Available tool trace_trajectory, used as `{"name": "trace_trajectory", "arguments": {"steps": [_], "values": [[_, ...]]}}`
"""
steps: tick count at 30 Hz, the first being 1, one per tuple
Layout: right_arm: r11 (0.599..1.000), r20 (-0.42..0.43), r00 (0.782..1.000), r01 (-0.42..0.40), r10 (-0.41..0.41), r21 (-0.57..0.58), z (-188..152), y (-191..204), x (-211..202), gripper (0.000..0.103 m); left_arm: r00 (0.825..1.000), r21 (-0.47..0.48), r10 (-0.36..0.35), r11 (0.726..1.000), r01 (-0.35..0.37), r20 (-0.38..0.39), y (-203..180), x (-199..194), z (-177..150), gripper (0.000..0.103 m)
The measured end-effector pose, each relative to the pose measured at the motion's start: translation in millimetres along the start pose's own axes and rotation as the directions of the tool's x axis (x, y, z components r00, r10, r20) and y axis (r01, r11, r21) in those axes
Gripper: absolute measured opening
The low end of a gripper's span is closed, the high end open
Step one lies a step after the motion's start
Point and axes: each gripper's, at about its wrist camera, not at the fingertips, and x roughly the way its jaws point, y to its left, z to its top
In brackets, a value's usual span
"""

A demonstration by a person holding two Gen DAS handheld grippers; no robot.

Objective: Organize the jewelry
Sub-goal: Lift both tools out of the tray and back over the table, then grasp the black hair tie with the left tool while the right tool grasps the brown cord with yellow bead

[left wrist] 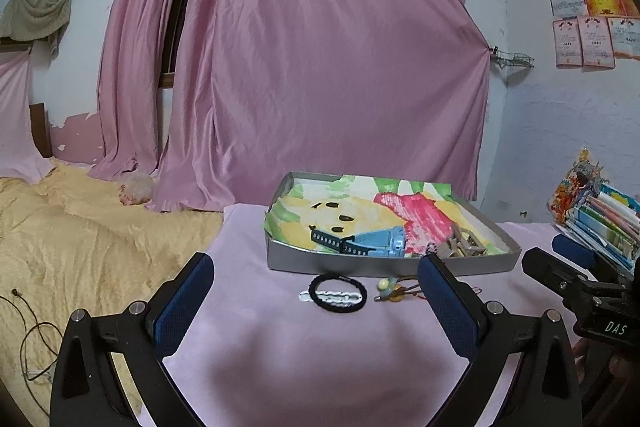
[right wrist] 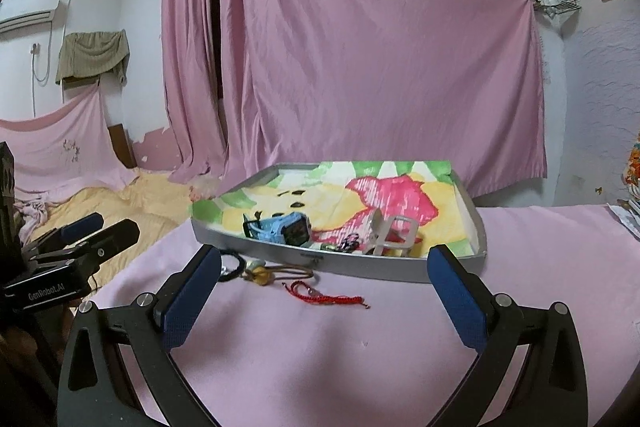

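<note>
A grey tray [left wrist: 360, 264] [right wrist: 304, 259] lined with a bright painted sheet sits on the pink cloth. Inside it lie a blue watch [left wrist: 376, 242] [right wrist: 280, 227] and a beige clasp piece [left wrist: 460, 245] [right wrist: 390, 231]. In front of the tray rest a black braided ring [left wrist: 338, 293] over a white chain [left wrist: 306, 295], a yellow bead cord [left wrist: 390, 289] [right wrist: 262, 273], and a red braided bracelet [right wrist: 324, 297]. My left gripper [left wrist: 316, 291] hangs open just before the black ring. My right gripper [right wrist: 324, 283] is open around the red bracelet, above the cloth.
A yellow blanket [left wrist: 80, 235] covers the bed to the left, with a cable [left wrist: 32, 339] on it. Books [left wrist: 600, 215] are stacked at the right. Pink curtains [left wrist: 320, 67] hang behind the tray. The other gripper shows at each view's edge [left wrist: 580, 287] [right wrist: 72, 247].
</note>
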Motion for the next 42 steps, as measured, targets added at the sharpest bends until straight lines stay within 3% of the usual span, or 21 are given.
{"name": "trace_trajectory", "arguments": {"steps": [8,16,21,24,26,28,30,38,42], "values": [[1.000,-0.080,0.997,0.003,-0.002,0.007,-3,0,15,0.101,0.995,0.003,0.012,1.000,-0.011,-0.094,5,17,-3,0.102],[1.000,-0.247,0.969,-0.022,0.025,0.018,-6,-4,46,0.101,0.964,-0.111,-0.044,0.994,0.015,-0.261,21,45,-9,0.102],[0.999,-0.302,0.952,-0.041,0.044,0.018,-6,-5,60,0.101,0.949,-0.156,-0.067,0.988,0.019,-0.308,24,59,-11,0.101],[0.997,-0.328,0.942,-0.066,0.076,0.043,-5,-5,67,0.100,0.941,-0.155,-0.081,0.988,0.031,-0.329,22,65,-11,0.085],[0.994,-0.341,0.934,-0.089,0.102,0.056,-4,-4,71,0.094,0.933,-0.147,-0.091,0.988,0.042,-0.348,18,71,-11,0.077],[0.993,-0.351,0.929,-0.101,0.115,0.058,-4,-2,75,0.079,0.927,-0.141,-0.102,0.989,0.053,-0.362,15,76,-12,0.072],[0.992,-0.359,0.925,-0.111,0.122,0.052,-2,1,79,0.074,0.921,-0.137,-0.113,0.988,0.066,-0.372,11,80,-12,0.063],[0.991,-0.377,0.917,-0.132,0.129,0.018,4,9,92,0.056,0.900,-0.114,-0.109,0.991,0.067,-0.421,3,97,-11,0.045],[0.990,-0.394,0.908,-0.140,0.138,0.025,5,10,102,0.051,0.878,-0.122,-0.116,0.990,0.066,-0.464,2,107,-14,0.038]]}}
